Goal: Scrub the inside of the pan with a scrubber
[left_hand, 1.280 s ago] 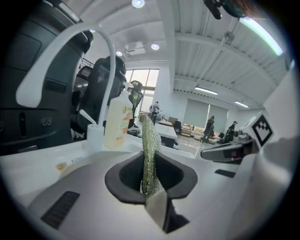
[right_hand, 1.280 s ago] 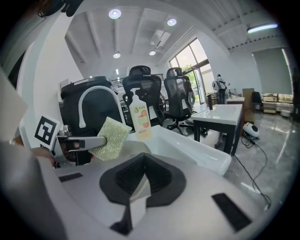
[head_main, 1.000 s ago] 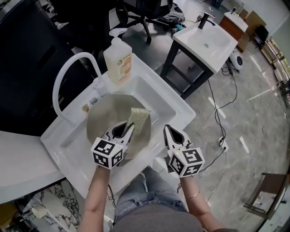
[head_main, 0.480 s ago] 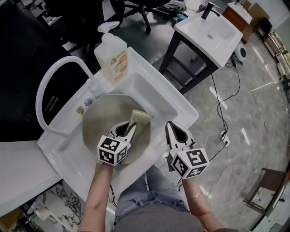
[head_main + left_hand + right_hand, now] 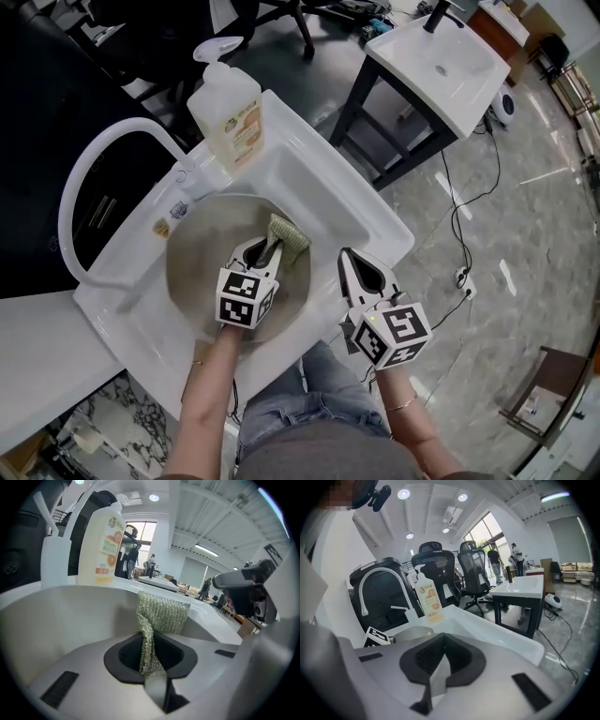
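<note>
Left gripper (image 5: 263, 253): jaws clamped on the scrubber, a fold of its mesh pinched between them; centre of the frame, down inside the pan.
Scrubber (image 5: 288, 234): green-gold mesh, sticking out past the jaw tips toward the pan's far right side.
Pan (image 5: 199, 255): round, grey, sitting in the white sink (image 5: 314, 183), centre left.
Right gripper (image 5: 360, 272): jaws pressed together with nothing between them; just right of the pan, over the sink's near rim.
Soap bottle (image 5: 228, 117): upper left, on the sink's back edge.

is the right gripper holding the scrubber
No, the right gripper is shut with nothing between its jaws, while the scrubber is pinched in the left gripper.
</note>
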`<state>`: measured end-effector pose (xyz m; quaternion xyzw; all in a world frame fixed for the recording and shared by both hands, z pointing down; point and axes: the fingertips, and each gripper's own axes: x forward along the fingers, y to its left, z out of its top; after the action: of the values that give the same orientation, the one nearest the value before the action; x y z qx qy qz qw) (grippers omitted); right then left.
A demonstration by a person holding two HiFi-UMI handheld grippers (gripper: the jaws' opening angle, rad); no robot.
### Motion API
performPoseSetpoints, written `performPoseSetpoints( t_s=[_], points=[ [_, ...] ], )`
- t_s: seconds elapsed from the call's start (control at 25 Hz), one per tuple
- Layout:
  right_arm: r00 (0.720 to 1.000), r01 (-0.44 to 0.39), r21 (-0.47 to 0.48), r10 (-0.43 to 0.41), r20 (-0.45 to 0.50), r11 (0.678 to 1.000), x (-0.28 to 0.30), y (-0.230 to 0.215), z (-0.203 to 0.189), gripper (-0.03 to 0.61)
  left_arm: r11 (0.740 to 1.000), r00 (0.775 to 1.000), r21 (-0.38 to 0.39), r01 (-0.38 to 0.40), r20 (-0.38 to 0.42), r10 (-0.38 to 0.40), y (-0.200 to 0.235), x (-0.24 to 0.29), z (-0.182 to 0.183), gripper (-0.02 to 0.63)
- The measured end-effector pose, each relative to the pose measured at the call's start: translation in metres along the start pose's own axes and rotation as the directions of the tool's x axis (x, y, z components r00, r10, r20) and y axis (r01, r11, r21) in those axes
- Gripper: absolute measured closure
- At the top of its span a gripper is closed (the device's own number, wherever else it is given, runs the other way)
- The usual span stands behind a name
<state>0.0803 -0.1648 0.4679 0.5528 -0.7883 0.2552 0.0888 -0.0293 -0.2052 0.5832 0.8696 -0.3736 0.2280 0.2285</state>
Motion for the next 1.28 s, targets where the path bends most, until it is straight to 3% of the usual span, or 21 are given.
performPoseSetpoints(
  t_s=[0.24, 0.64, 0.84, 1.08, 1.28],
  points=[
    [1.0, -0.009, 0.009, 0.009, -0.016, 1.0, 0.001, -0.002, -0.002, 0.568, 0.997, 0.997, 0.029, -0.074, -0.016, 0.074, 0.024, 0.01, 0.002, 0.549],
    [0.999, -0.028, 0.021, 0.029, -0.038, 0.999, 0.006, -0.001, -0.005, 0.568, 0.969, 0.97, -0.063, -0.241, -0.041, 0.239, 0.074, 0.004, 0.005, 0.549],
    [0.998, -0.044, 0.014, 0.044, -0.04, 0.999, 0.007, 0.003, -0.005, 0.568, 0.924, 0.93, -0.104, -0.367, -0.059, 0.362, 0.098, -0.01, 0.003, 0.549],
    [0.997, -0.065, 0.001, 0.065, -0.048, 0.998, 0.006, 0.01, -0.005, 0.568, 0.848, 0.864, -0.167, -0.503, -0.089, 0.495, 0.133, -0.038, 0.002, 0.549],
    [0.996, -0.077, -0.007, 0.076, -0.056, 0.997, 0.004, 0.014, -0.006, 0.568, 0.776, 0.788, -0.145, -0.614, -0.153, 0.596, 0.148, -0.061, -0.004, 0.548]
  ],
)
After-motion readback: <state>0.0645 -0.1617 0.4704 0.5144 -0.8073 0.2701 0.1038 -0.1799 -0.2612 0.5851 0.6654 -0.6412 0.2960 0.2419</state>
